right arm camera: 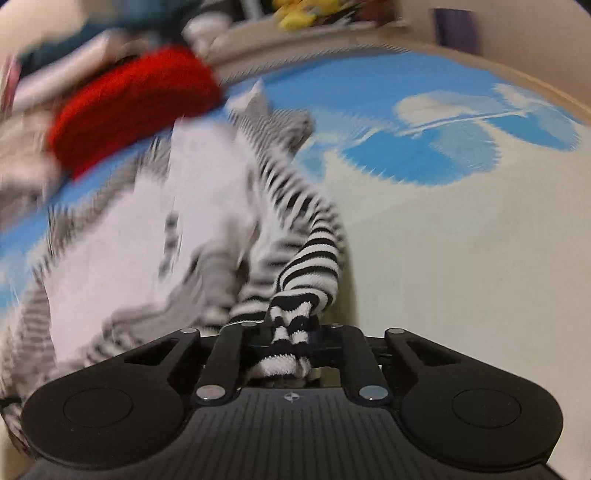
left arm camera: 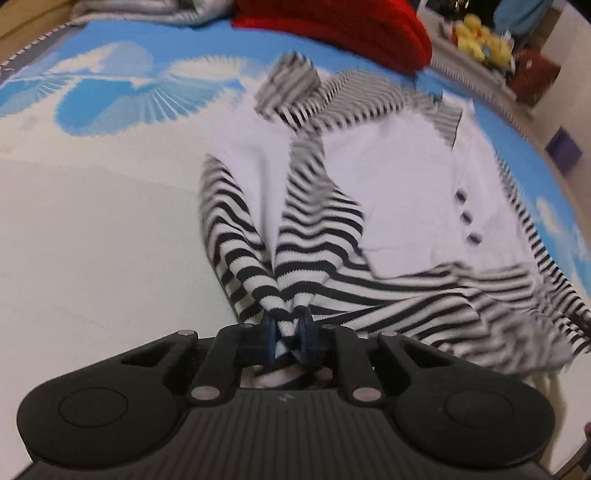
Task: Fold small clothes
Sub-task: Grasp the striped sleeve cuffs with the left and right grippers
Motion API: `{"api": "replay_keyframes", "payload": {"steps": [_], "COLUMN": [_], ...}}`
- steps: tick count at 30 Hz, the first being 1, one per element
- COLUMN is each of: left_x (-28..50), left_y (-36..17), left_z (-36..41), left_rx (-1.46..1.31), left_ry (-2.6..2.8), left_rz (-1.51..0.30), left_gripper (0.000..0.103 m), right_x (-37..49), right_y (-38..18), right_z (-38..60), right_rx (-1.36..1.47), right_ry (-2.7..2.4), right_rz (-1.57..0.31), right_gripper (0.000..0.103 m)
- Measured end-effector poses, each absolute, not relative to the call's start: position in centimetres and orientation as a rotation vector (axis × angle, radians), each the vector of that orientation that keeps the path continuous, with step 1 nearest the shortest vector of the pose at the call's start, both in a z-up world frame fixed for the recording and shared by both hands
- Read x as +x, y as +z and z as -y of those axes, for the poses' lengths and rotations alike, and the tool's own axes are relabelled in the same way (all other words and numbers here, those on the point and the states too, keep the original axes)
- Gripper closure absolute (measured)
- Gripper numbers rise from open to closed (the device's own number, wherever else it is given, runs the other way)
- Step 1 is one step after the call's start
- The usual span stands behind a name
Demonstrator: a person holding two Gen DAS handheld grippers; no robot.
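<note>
A broad mat (left arm camera: 110,92) printed with blue sky and white clouds covered most of what I could see, fading to plain pale cream nearer the person; whether it lay on a bed or the floor I could not tell. Its far edge carried a narrow striped border. Beyond that edge ran a pale ledge or shelf along the wall, crowded with yellow plush toys (left arm camera: 480,40) and darker odds and ends too blurred to name. A purple box (left arm camera: 563,151) sat off to one side by the wall.

On the far part of the mat lay a bright red knitted garment (left arm camera: 332,29), bunched up, with a grey and white striped cloth (left arm camera: 147,11) heaped beside it.

The small garment (left arm camera: 399,184), white in the body with black and white striped sleeves and hem and a row of dark buttons (left arm camera: 467,216), was spread over the middle of the mat, just in front of the red one.

The left gripper (left arm camera: 289,334) had its jaws clamped on a gathered striped edge of it. The right gripper (right arm camera: 291,338) likewise had its jaws pinched tight on a bunched striped sleeve (right arm camera: 314,258), lifted off the mat. The right view was heavily smeared.
</note>
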State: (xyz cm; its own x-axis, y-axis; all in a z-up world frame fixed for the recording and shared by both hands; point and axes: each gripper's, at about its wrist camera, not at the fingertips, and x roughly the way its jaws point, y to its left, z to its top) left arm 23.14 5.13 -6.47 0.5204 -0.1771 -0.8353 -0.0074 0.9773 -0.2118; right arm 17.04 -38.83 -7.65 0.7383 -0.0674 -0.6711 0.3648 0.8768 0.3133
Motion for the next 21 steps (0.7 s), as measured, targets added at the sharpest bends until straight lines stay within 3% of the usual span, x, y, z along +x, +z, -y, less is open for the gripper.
{"api": "replay_keyframes", "payload": {"steps": [2, 4, 8, 11, 13, 16, 18, 21], "left_x": [22.0, 20.8, 19.6, 20.2, 20.8, 21.5, 22.0, 22.7], "left_y": [-4.8, -3.6, -2.8, -4.8, -6.2, -7.7, -8.9, -10.0], "left_z": [-6.6, -7.4, -9.7, -11.2, -11.4, -9.9, -8.6, -6.5], "left_rx": [-0.210, -0.151, -0.070, -0.180, -0.248, -0.268, -0.255, -0.252], "left_ry": [-0.140, -0.123, -0.097, -0.132, -0.169, -0.207, -0.219, -0.236], "left_rz": [-0.996, -0.961, -0.934, -0.986, -1.029, -1.040, -1.062, -1.080], "left_gripper": [0.092, 0.103, 0.102, 0.084, 0.063, 0.047, 0.036, 0.035], "right_x": [14.3, 11.5, 5.7, 4.9, 6.3, 7.3, 8.0, 8.9], "right_y": [-5.3, -3.7, -1.6, -3.4, -5.9, -7.4, -7.2, -7.5], "right_z": [39.1, 38.3, 36.4, 36.4, 37.5, 39.3, 39.0, 38.3], "right_rx": [0.490, 0.502, 0.504, 0.401, 0.402, 0.554, 0.504, 0.467], "right_ry": [-0.255, -0.243, -0.217, -0.280, -0.342, -0.368, -0.388, -0.397], "right_rz": [-0.655, -0.624, -0.592, -0.671, -0.727, -0.780, -0.762, -0.777], "right_gripper": [0.093, 0.093, 0.094, 0.093, 0.093, 0.093, 0.093, 0.093]}}
